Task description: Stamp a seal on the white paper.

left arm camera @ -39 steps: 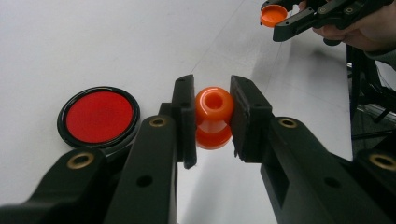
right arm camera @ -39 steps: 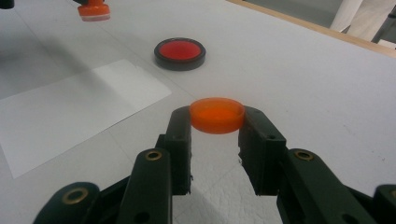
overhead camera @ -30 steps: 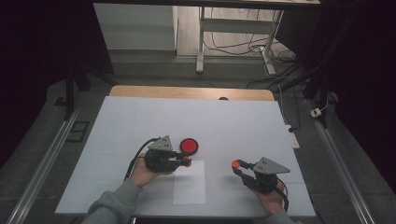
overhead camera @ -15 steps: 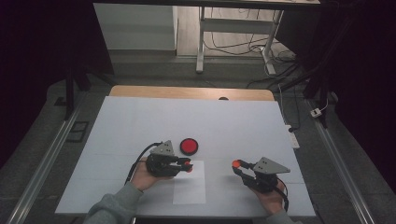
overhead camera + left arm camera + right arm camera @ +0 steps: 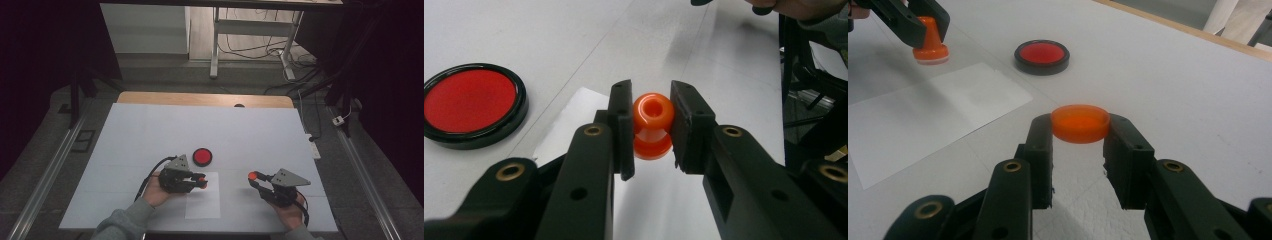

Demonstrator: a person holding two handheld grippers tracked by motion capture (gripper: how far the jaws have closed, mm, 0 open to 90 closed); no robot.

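My left gripper (image 5: 201,180) is shut on an orange stamp (image 5: 653,125), pads pressing its narrow neck. It hovers just above the near left corner of a white paper sheet (image 5: 202,205). From the right gripper view the stamp (image 5: 930,44) hangs upright, base down, close over the table. A round red ink pad (image 5: 202,156) in a black case lies open on the table just beyond the left gripper. My right gripper (image 5: 254,176) is shut on a flat orange round cap (image 5: 1080,122), held level above the table to the right of the paper.
A large white board (image 5: 150,130) covers the table, with a wooden edge (image 5: 200,98) at the far side. Metal rails (image 5: 50,165) run along both sides. Beyond the table stand desk legs (image 5: 215,45) and loose cables on the floor.
My left gripper with the stamp has drifted a little toward the person and to the right, away from the ink pad and onto the paper's corner. The right gripper has kept still.
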